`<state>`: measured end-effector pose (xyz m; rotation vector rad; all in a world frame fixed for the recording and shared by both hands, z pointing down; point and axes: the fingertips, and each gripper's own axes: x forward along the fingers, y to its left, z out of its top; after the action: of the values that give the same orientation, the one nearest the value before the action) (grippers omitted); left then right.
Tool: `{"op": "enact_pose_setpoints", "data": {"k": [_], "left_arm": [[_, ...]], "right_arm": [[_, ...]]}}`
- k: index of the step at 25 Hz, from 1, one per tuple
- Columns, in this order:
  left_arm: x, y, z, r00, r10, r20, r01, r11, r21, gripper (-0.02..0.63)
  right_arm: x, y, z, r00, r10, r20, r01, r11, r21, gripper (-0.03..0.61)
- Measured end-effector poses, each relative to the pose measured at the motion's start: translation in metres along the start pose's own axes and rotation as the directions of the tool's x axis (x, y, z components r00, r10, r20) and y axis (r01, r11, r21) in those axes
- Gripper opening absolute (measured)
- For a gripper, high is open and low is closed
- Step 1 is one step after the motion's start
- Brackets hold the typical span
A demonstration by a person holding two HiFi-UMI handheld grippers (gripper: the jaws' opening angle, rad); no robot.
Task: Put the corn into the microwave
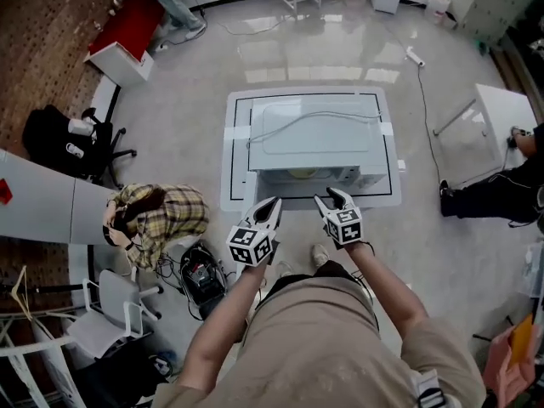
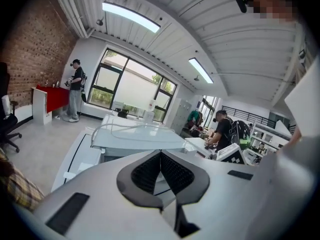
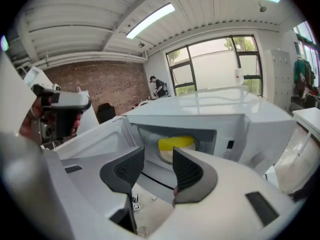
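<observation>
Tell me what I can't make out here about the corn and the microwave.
Corn: right gripper view, lower part behind a jaw of the right gripper; its shape is unclear.
Microwave inside: head view, its own top covers almost all of it.
Microwave front: left gripper view, blocked by the left gripper body.

Left gripper (image 1: pixel 272 204) jaws meet, right gripper (image 1: pixel 331 197) jaws stand apart.

Head view: we look steeply down. Both gripper views sit low, close, facing the microwave (image 1: pixel 314 134), which all three share.
</observation>
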<state>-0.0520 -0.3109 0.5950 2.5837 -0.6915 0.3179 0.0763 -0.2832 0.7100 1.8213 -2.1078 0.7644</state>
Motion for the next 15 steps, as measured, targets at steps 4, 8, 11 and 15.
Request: {"op": "enact_pose_setpoints", "data": {"k": [4,8,11,15], "left_arm": [[-0.021,-0.023,0.032,0.994,-0.059,0.088,0.056,0.998,0.042,0.005],[-0.04,-0.043,0.052,0.98,-0.123,0.155,0.111,0.991,0.08,0.005],[-0.053,-0.061,0.063,0.967,-0.172,0.188,0.154,0.982,0.108,0.005],[-0.069,-0.088,0.075,0.953,-0.227,0.201,0.197,0.967,0.159,0.005]], "right_arm": [[-0.06,0.004,0.039,0.994,-0.041,0.106,0.04,0.999,0.018,0.181],[-0.114,0.005,0.072,0.973,-0.112,0.203,0.112,0.994,0.01,0.181],[-0.153,0.006,0.089,0.954,-0.156,0.257,0.156,0.988,0.019,0.181],[-0.199,0.015,0.107,0.927,-0.184,0.327,0.176,0.983,0.056,0.181]]}}
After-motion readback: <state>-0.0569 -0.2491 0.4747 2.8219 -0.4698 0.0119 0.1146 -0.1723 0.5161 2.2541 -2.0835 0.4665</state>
